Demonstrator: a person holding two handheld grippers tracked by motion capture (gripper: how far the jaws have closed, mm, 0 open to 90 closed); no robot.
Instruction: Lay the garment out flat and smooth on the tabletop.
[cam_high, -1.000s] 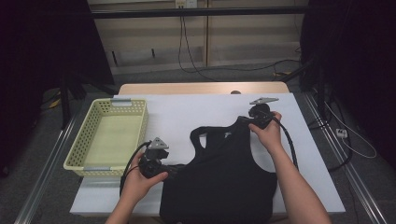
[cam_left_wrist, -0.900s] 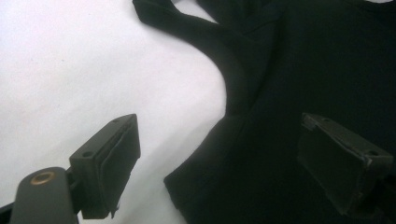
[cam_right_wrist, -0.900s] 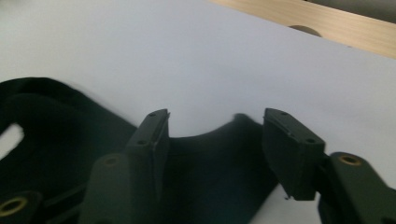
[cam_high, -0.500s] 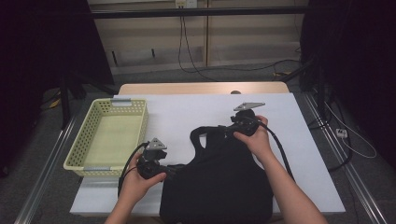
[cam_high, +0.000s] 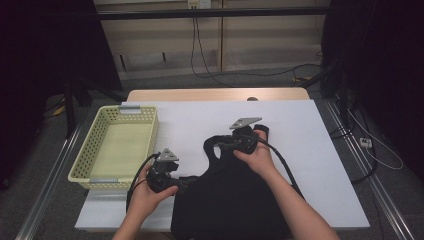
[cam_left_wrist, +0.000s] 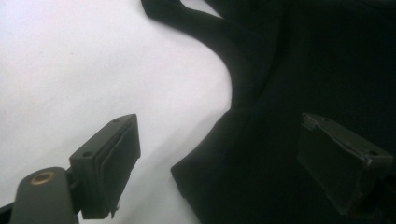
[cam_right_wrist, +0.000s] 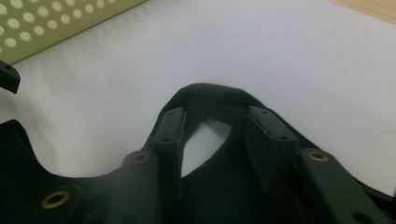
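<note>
Black vest (cam_high: 235, 200) fabric sits between the jaws of my right gripper (cam_right_wrist: 212, 128): they have just been closing in on a shoulder strap (cam_right_wrist: 205, 95) bunched into a loop, and I cannot tell whether the pads press it yet. My left gripper (cam_left_wrist: 233, 154) stands spread wide over the vest's side edge, one jaw above the white table (cam_high: 300, 130), the other above dark cloth. The vest lies flat at the near edge, with a yellow basket (cam_high: 85, 160) beyond my left hand (cam_high: 145, 197).

Black sleeveless top (cam_high: 230, 200) lies flat between both claws, its shoulder strap (cam_right_wrist: 210, 95) folded at the right claw (cam_right_wrist: 215, 135).
</note>
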